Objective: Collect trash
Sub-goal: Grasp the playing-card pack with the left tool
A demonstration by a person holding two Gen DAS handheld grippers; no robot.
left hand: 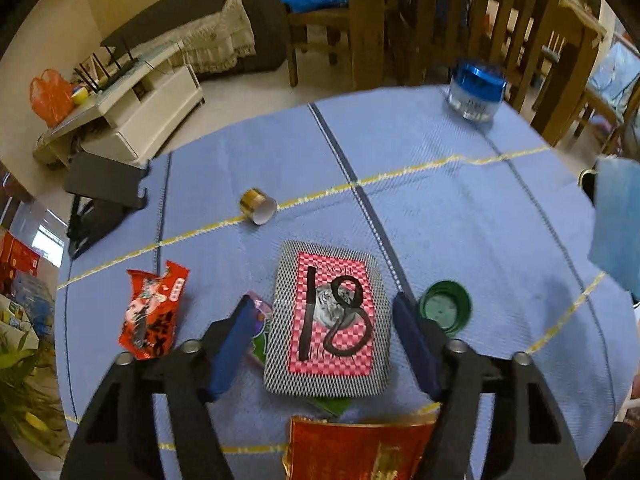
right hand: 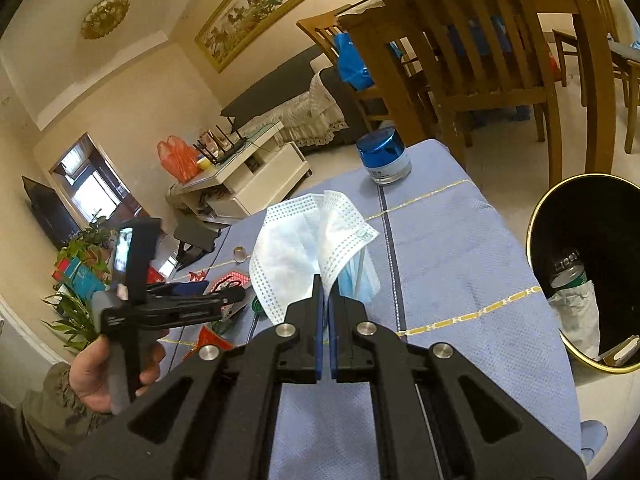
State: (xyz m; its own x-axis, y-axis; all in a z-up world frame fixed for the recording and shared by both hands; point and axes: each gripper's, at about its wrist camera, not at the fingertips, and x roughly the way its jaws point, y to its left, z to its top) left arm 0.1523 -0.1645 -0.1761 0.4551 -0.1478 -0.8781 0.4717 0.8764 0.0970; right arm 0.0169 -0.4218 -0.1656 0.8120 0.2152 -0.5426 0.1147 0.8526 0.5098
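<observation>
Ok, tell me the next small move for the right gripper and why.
Probably swing the right gripper rightward over the bin and open it: it is shut on the face mask, and the bin sits just off the table's right edge.

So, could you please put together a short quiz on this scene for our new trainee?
1. True or false: the right hand-held gripper is shut on the face mask.
2. Which lies between the open fingers of the left hand-held gripper?
A. the card deck marked 18
B. the blue-lidded jar
C. the gold tape roll
3. Fill in: the black bin beside the table already holds a plastic ____.

Key: 1 true; 2 A; 3 bottle.
</observation>
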